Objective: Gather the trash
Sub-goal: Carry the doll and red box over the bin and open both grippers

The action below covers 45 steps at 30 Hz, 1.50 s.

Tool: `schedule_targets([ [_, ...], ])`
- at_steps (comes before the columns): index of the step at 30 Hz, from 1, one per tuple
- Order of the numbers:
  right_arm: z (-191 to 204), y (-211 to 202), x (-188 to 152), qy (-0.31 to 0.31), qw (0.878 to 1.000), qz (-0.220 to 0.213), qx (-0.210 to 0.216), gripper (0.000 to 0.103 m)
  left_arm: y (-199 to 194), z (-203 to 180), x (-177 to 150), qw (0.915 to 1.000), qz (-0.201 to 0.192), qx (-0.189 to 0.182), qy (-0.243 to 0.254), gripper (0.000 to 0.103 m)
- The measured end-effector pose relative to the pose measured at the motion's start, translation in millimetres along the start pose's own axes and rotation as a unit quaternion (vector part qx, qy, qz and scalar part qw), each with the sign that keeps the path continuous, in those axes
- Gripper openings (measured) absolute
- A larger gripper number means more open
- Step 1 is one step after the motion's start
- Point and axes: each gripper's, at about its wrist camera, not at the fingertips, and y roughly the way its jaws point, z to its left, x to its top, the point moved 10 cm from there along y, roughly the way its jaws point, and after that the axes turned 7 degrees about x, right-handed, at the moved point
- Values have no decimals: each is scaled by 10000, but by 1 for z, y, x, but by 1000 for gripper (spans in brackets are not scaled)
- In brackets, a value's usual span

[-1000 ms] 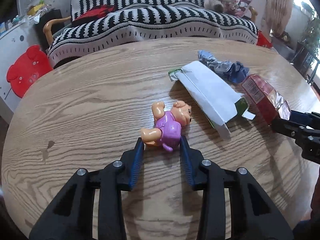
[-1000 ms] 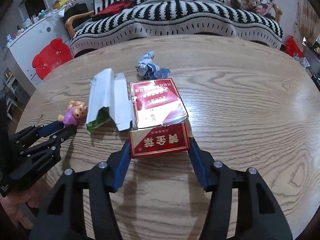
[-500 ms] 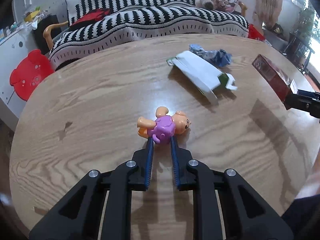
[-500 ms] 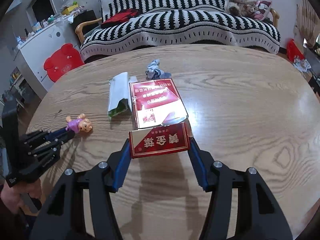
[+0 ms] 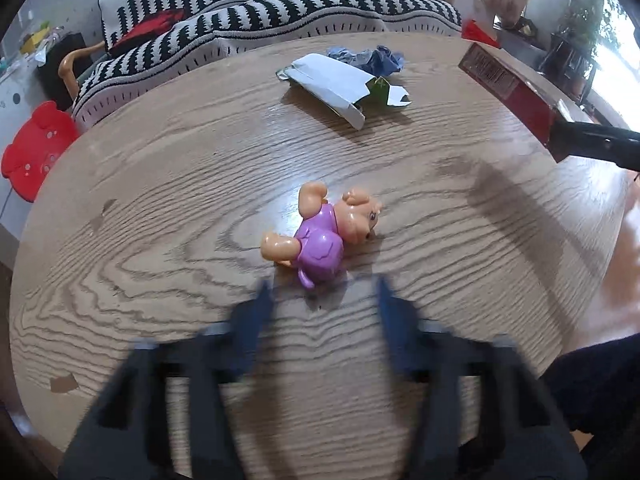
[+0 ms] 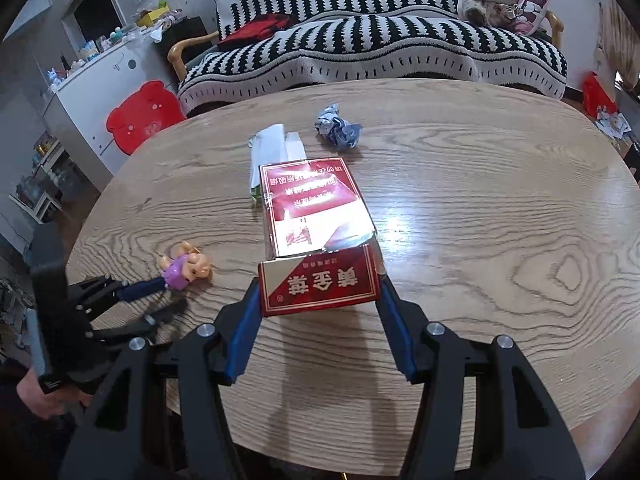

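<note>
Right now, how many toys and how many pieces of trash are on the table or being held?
Toys: 1, the pig toy.
Trash: 3, the red carton in the right gripper, the white box, the crumpled blue wrapper.
Total: 4.

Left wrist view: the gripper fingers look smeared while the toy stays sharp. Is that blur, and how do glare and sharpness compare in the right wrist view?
Left wrist view: yes, motion blur smears the left gripper, whose jaws are opening, while the pig toy stays crisp. Right wrist view: the right gripper and its red box are sharp, with window glare on the table.
</note>
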Motion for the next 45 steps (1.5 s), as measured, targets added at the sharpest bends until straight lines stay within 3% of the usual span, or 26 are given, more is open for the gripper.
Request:
schedule_targets([
  [6,0,4,1,13,10000,49,27,56,12,0,17,9998,-128,-72,-131,63],
  [9,0,6,1,3,10000,69,27,56,15,-1,25,9996,-212,-109,-142,52],
  [11,0,7,1,-8,10000,84,28,56,17,-2,26,9997,-200,-96,-119,52],
  [17,1,8,-1,-53,9999,127,19,56,6,-13,20,9995,-291,-86,130,51],
  [25,-2,-5,-13,-25,9999,139,42,56,-29,-27,3,9991,-374,-173,80,51],
  [33,10,-27,-47,-176,9993,261,176,56,-69,-40,-39,9989,-361,-138,255,51],
  [45,57,-69,-145,-552,9955,537,559,56,-112,-41,-103,9993,-288,-58,222,51],
])
